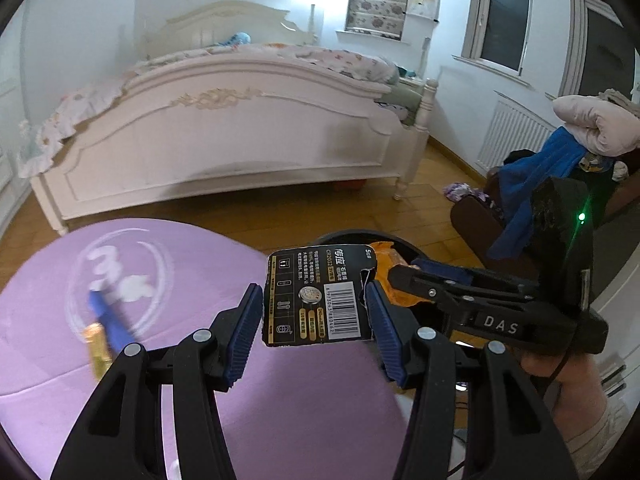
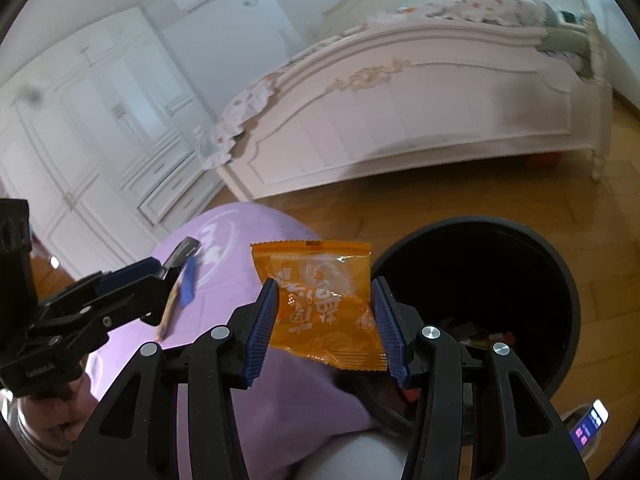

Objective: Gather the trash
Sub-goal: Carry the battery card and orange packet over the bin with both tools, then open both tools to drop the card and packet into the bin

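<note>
We hold the right gripper [image 2: 325,322] with its blue pads pressed against both side edges of an orange snack wrapper [image 2: 320,300], which hangs upright between them. Just right of the wrapper stands a black trash bin [image 2: 560,280] on the wooden floor [image 2: 400,208], with scraps at its bottom. At left, the left gripper [image 2: 166,270] grips a dark card [image 2: 182,252] over the purple cushion [image 2: 240,232]. A white bed [image 2: 400,120] stands behind.
</note>
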Demonstrator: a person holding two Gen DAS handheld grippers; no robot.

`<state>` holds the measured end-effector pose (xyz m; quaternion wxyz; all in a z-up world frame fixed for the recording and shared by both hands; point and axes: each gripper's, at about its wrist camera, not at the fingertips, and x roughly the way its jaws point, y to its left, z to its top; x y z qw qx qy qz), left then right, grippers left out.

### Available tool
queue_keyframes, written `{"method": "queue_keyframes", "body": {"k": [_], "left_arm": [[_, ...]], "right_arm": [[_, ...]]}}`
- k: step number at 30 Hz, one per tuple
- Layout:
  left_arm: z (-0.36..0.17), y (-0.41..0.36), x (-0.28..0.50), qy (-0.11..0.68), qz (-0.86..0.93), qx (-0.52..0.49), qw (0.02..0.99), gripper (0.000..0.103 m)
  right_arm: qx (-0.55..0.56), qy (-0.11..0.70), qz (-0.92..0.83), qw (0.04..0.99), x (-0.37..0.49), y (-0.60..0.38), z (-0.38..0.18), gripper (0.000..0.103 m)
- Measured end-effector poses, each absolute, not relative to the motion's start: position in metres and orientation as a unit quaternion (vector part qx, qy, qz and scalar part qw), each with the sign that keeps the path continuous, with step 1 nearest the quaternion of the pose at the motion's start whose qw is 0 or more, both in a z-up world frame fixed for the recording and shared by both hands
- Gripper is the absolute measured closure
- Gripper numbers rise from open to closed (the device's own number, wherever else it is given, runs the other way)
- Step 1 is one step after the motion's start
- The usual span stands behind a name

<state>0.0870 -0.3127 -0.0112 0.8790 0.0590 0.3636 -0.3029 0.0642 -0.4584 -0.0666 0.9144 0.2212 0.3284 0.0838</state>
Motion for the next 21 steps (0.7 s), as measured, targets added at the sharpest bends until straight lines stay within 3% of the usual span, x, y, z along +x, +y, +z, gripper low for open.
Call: {"method": "queue_keyframes", "body": {"k": [21], "left_arm": [[-0.057, -0.391, 0.112, 0.425, -0.347, 0.060, 0.834, 0.050]], "right_arm": [[0.294, 0.335, 0.024, 0.895, 0.061, -0.540, -0.124, 0.055]]}}
